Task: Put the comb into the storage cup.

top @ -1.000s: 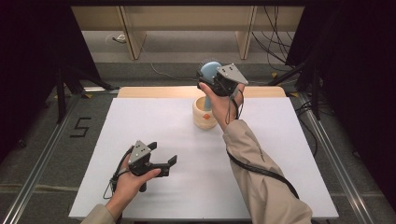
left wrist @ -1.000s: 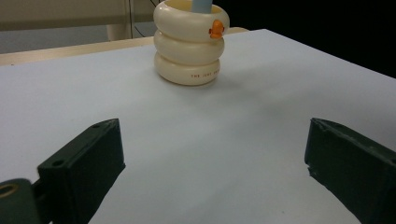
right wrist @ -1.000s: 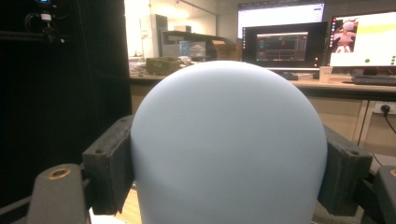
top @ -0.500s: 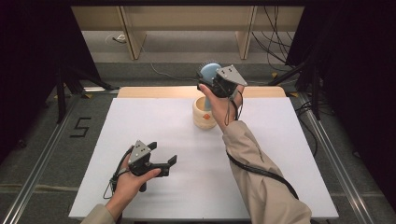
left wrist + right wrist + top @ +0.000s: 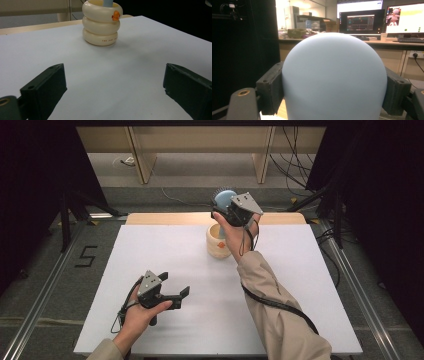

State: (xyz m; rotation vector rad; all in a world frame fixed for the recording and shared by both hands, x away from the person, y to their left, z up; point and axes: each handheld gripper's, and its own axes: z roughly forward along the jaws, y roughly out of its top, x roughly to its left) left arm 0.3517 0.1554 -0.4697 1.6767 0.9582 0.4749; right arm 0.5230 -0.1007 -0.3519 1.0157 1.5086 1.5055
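the pale blue brush (image 5: 223, 198) stands upright at the far middle of the white table (image 5: 150, 250), its rounded head raised above a cream holder (image 5: 218, 241) shaped like three stacked rings. in the high view short dark bristles fringe the far edge of the head, and in the left gripper view a blue handle (image 5: 108, 3) goes down into the mouth of the holder. the right gripper (image 5: 226, 209) is clamped on the head: in the right gripper view the smooth blue dome (image 5: 334, 77) sits between the two black jaws, each jaw pressed flat against a side of it, so the jaws stand about as far apart as the head is broad. the person's right hand (image 5: 235, 232) holds that gripper above and just beside the holder, the beige sleeve (image 5: 275, 310) running back to the near edge of the table. the holder carries a small orange figure (image 5: 115, 15) on its top ring and a line of small print on its bottom ring, too small to read. the left gripper (image 5: 172, 287) is well apart from all this, low over the near left part of the table in the person's left hand (image 5: 140, 312); its jaws are spread wide with nothing between them but bare table. a black cable trails from each gripper. beyond the table, the right gripper view shows a desk with lit monitors (image 5: 362, 22).
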